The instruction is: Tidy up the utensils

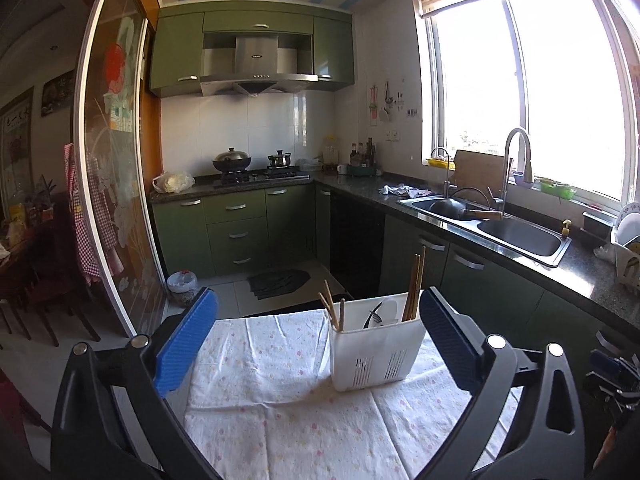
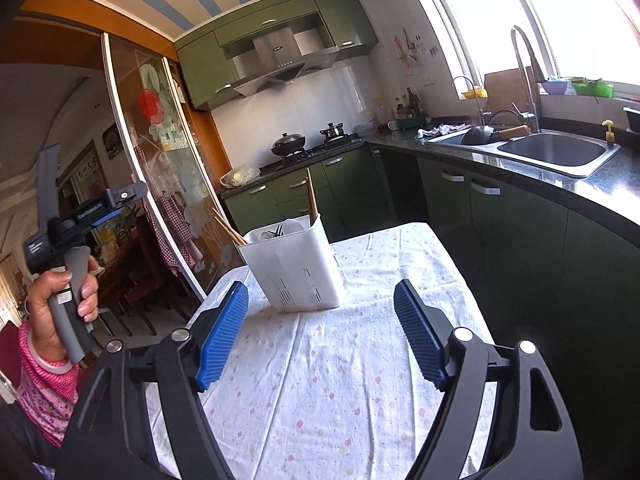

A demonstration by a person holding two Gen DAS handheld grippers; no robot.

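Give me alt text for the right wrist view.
The open right hand-held gripper hangs over a floral tablecloth, facing a white utensil caddy that holds chopsticks. The person's left hand grips the other handle; a green kitchen lies behind.

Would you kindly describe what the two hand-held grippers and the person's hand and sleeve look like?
Both the left hand-held gripper and right hand-held gripper have black linkage arms with silver round pivot pins and blue ribbed finger pads. The left hand grips a grey and black handle; its sleeve is pink with a small floral pattern.
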